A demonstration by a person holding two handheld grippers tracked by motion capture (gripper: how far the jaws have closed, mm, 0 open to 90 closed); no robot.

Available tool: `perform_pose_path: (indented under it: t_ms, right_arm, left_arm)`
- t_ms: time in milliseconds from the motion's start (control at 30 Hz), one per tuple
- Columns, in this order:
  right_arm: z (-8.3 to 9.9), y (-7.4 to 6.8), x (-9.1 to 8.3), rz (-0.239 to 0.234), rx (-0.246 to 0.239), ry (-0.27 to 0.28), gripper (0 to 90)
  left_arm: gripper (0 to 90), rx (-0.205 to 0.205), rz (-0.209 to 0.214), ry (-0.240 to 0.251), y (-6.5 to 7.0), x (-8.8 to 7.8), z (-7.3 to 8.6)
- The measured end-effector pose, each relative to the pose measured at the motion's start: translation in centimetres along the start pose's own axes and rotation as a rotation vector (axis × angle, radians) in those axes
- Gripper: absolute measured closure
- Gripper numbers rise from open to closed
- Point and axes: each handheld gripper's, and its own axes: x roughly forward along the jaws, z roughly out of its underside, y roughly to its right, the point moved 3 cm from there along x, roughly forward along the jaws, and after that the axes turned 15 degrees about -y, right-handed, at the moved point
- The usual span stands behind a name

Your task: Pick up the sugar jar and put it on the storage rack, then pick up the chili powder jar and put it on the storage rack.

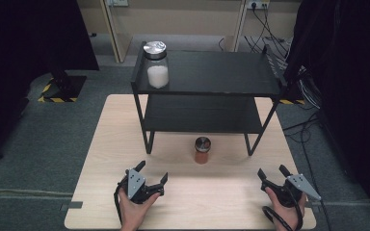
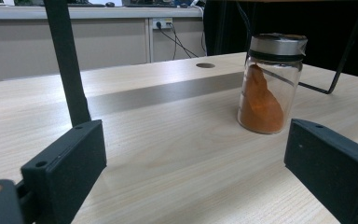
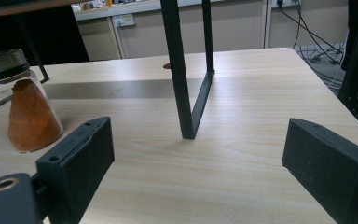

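Observation:
A small glass jar of orange powder [image 1: 202, 150] with a metal lid stands on the wooden table [image 1: 106, 144], just in front of a black two-tier shelf [image 1: 207, 72]. A bigger glass jar of white powder [image 1: 156, 65] sits on the shelf's top left corner. My left gripper [image 1: 152, 174] rests near the table's front edge, open and empty, left of the orange jar [image 2: 270, 84]. My right gripper [image 1: 273, 172] rests at the front right, open and empty, with the orange jar [image 3: 21, 100] off to its left.
The shelf's thin black legs [image 3: 182, 70] stand on the table between the grippers and the back. A round hole [image 2: 205, 65] is in the tabletop behind the jar. Cables [image 1: 270, 38] lie on the floor at the back right.

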Motion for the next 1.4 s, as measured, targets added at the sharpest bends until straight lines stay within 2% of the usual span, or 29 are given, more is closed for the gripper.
perform_pose_path:
  t_ms: [200,667,767,900,1067,1200,1300,1333,1400]
  right_arm:
    - [0.0,0.0,0.0,-0.002,0.003,0.001,8.8]
    - [0.2,-0.1,0.1,-0.001,-0.033,0.013,7.2]
    - [0.1,-0.5,0.0,0.001,-0.062,0.033,6.7]
    - [-0.4,-1.3,0.1,-0.045,-0.083,0.068,5.8]
    - [-1.2,-2.8,0.7,-0.106,-0.128,0.083,5.6]
    - [-1.8,-3.6,1.9,-0.177,-0.159,0.102,5.7]
    - [-2.0,-4.0,2.5,-0.199,-0.180,0.106,5.7]
    - [-2.2,-4.4,3.1,-0.226,-0.193,0.103,5.6]
    - [-2.5,-5.0,3.7,-0.242,-0.209,0.094,5.7]
  left_arm:
    - [4.7,-0.011,0.002,0.000,-0.1,0.0,0.0]
    - [4.6,-0.014,0.000,0.001,-0.1,0.0,0.0]
    - [4.6,-0.012,0.001,0.001,-0.1,0.0,0.0]
    - [4.6,-0.025,0.006,0.000,-0.2,0.0,0.0]
    - [4.6,-0.026,0.006,0.001,-0.2,0.0,0.0]
    - [4.6,-0.024,0.005,0.002,-0.2,0.0,0.0]
    - [4.4,-0.023,0.007,0.000,-0.2,0.0,0.0]
    - [4.4,-0.023,0.007,-0.002,-0.2,0.0,0.0]
    - [4.3,-0.021,0.007,-0.001,-0.2,0.0,0.0]
